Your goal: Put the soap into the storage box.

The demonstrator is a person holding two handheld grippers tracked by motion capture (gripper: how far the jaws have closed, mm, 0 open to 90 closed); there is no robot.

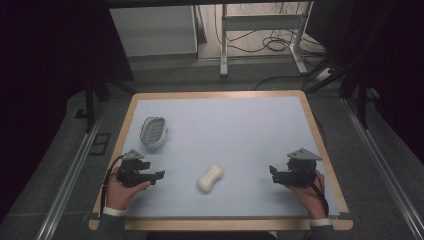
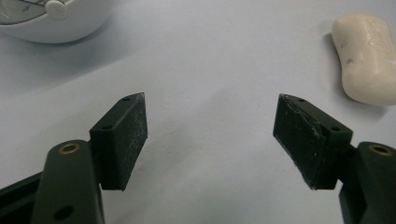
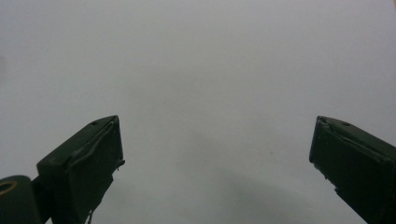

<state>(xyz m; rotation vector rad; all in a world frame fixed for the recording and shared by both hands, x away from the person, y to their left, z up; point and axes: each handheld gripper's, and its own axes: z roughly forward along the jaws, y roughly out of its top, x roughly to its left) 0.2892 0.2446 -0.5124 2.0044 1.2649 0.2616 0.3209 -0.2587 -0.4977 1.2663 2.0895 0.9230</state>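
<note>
— Soap bar (image 1: 210,178): where is it lying?
— Mid-table, long axis slanting from near-left to far-right, between both hands.
— And the grippers?
— Left gripper (image 1: 159,175) and right gripper (image 1: 272,173) are resting low, jaws gaping, pointing inward, gripping nothing.

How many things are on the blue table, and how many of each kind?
Soap bar: 1
Soap dish: 1
Tongs: 2, the left tongs and the right tongs, both open and holding nothing
Total: 4
</note>
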